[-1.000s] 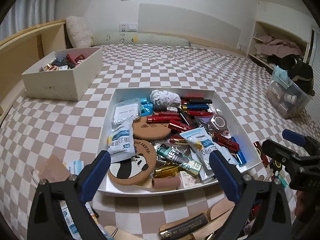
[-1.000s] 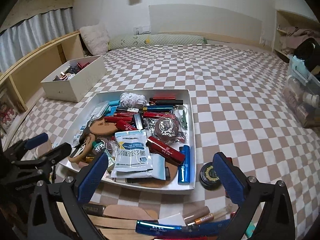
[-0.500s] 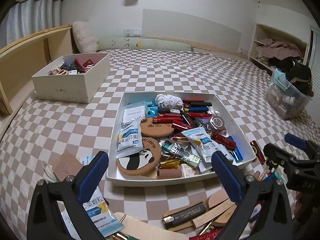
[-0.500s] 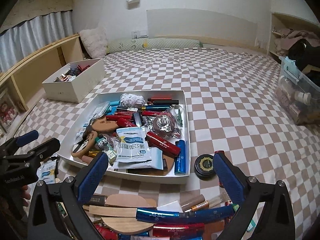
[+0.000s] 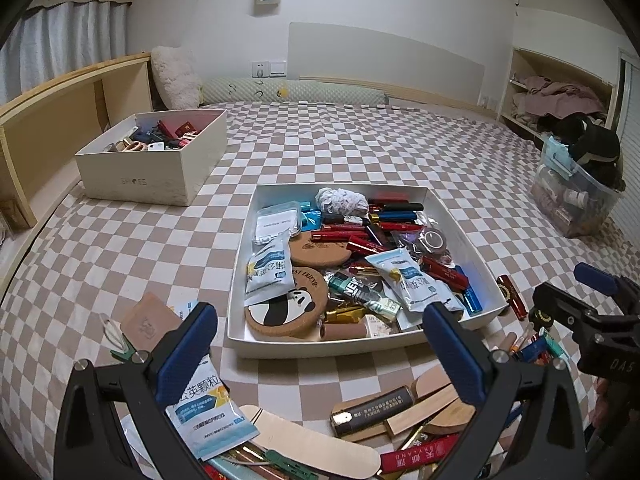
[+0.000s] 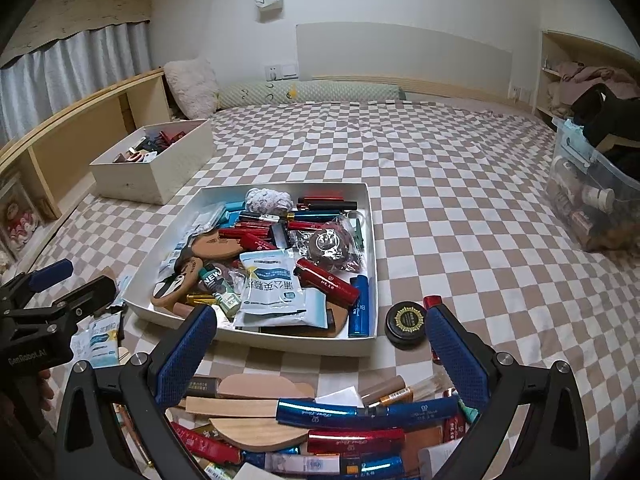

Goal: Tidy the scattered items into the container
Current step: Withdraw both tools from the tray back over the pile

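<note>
Both grippers, left (image 5: 320, 344) and right (image 6: 320, 344), spread wide with nothing between the pads, hovering over scattered items (image 6: 320, 412) at the bed's near edge. Left jaws just finished opening. White tray (image 5: 332, 346), full of clutter, mid-bed just beyond; black round tin (image 6: 406, 324) beside its right corner.

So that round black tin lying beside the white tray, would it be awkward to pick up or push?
Probably a little. The round black tin lies flat and low on the checked bedspread, so fingers may struggle to get under it. Its lid looks smooth, perhaps slippery. Pushed flat it should slide; on edge it would likely roll.
</note>
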The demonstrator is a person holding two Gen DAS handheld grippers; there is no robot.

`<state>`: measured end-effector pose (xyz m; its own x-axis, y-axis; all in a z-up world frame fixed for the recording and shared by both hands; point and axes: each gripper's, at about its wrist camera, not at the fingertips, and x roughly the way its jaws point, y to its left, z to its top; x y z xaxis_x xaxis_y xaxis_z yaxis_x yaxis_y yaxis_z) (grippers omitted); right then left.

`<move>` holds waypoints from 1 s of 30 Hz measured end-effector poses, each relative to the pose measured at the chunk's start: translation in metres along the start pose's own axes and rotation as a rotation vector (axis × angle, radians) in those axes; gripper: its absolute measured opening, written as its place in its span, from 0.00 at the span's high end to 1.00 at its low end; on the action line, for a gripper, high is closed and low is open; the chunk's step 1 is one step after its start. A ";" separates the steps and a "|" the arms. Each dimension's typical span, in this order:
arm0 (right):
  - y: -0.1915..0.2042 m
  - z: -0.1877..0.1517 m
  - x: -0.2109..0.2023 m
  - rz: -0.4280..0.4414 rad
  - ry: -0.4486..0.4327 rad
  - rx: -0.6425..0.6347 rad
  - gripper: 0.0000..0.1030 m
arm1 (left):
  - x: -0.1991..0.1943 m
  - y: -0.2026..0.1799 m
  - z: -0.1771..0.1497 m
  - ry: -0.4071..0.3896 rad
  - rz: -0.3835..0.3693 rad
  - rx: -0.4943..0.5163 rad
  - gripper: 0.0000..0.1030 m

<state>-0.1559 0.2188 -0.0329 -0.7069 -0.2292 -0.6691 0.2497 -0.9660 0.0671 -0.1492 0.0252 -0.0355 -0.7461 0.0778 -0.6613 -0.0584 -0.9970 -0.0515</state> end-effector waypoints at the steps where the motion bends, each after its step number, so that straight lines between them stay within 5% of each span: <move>1: 0.000 0.000 -0.001 0.000 -0.001 0.000 0.00 | -0.001 0.000 -0.001 0.000 0.002 -0.003 0.00; 30: -0.004 -0.014 -0.043 -0.022 -0.016 0.012 0.00 | -0.047 0.007 -0.013 -0.040 0.014 0.003 0.00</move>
<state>-0.1172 0.2344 -0.0148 -0.7229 -0.2101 -0.6582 0.2264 -0.9721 0.0618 -0.1058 0.0145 -0.0150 -0.7728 0.0640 -0.6314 -0.0497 -0.9979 -0.0404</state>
